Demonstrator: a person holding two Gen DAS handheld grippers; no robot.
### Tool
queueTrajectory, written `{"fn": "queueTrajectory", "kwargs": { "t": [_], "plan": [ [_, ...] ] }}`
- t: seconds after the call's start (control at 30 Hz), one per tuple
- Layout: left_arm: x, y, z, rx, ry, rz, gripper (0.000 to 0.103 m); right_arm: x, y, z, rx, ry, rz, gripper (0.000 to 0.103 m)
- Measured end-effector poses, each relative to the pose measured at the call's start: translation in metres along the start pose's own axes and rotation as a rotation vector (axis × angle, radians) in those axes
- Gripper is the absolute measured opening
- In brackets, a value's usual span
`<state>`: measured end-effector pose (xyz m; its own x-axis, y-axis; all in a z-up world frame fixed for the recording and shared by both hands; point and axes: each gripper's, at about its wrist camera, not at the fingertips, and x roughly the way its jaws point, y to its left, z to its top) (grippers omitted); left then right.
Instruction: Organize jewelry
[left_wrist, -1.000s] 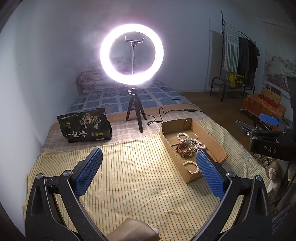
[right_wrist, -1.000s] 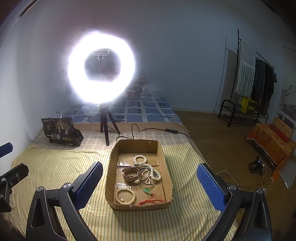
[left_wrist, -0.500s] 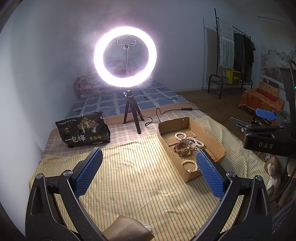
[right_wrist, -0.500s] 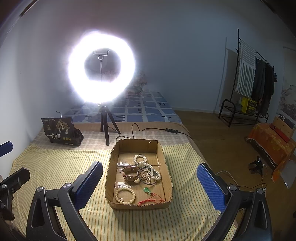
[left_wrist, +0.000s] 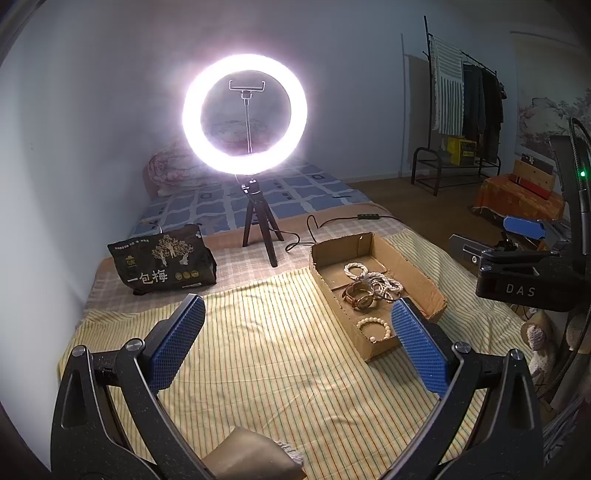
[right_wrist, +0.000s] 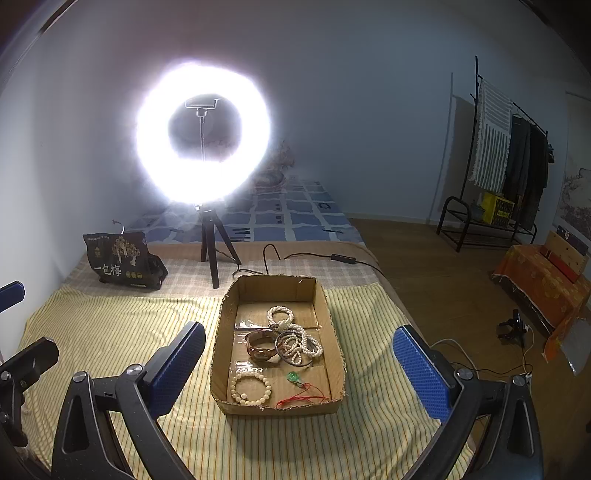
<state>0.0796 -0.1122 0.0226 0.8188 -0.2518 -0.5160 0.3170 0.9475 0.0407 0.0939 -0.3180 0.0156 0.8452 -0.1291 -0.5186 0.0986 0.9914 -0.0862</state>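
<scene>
One cardboard box (right_wrist: 334, 328), one watch (right_wrist: 260, 349), one ring light (right_wrist: 203, 133), one black bag (right_wrist: 120, 264).

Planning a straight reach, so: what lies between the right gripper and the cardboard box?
Only bare striped cloth, as the right wrist view shows; the open right gripper hangs short of the cardboard box.

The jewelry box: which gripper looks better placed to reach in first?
Probably the right. The right gripper is open and faces the box squarely, its fingers on either side. The left gripper, also open, points at bare cloth, with the box off to its right.
</scene>
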Motion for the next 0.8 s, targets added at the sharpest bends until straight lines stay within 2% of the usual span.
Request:
{"fn": "queueTrajectory", "kwargs": {
  "t": [0.8],
  "plan": [
    [-0.0009,-0.0042,0.0014,-0.006,0.004,-0.002,0.102,0.0024,0.001,-0.0051,-0.002,0.013,0.006,0.103]
  ]
}}
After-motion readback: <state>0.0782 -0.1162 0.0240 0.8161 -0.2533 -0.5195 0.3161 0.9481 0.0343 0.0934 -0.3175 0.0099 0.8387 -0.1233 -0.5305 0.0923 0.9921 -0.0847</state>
